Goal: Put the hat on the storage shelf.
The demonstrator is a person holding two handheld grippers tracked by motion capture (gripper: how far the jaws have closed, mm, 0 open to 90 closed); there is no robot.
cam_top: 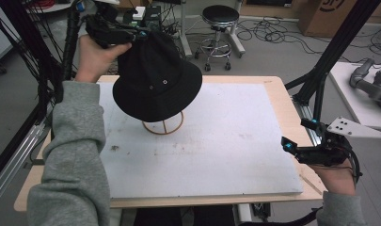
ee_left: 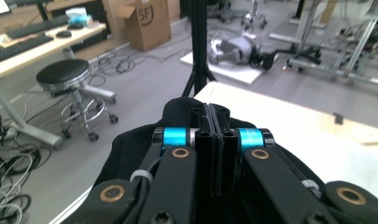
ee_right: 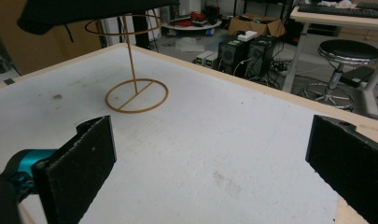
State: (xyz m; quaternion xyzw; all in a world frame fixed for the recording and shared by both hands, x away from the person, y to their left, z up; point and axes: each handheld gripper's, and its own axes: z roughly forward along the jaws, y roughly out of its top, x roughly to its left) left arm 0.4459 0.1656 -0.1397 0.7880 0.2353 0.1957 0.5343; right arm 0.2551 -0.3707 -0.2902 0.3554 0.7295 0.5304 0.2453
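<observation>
A black bucket hat (cam_top: 155, 80) hangs in the air over a wooden hat stand (cam_top: 163, 126), tilted with its brim toward me. My left gripper (cam_top: 140, 34) is shut on the hat's crown at the top, far left of the table. In the left gripper view the jaws of the left gripper (ee_left: 215, 122) press together on black fabric of the hat (ee_left: 130, 149). The right gripper view has the stand (ee_right: 136, 95) with its upper ring just under the hat's brim (ee_right: 84, 11). My right gripper (cam_top: 286, 145) stands open over the table's right edge, its pads (ee_right: 79, 168) wide apart.
A white board (cam_top: 216, 136) covers the wooden table (cam_top: 277, 89). Black frame posts (cam_top: 341, 47) rise at the right and left. A stool (cam_top: 219, 28), cables and cardboard boxes lie on the floor beyond the far edge.
</observation>
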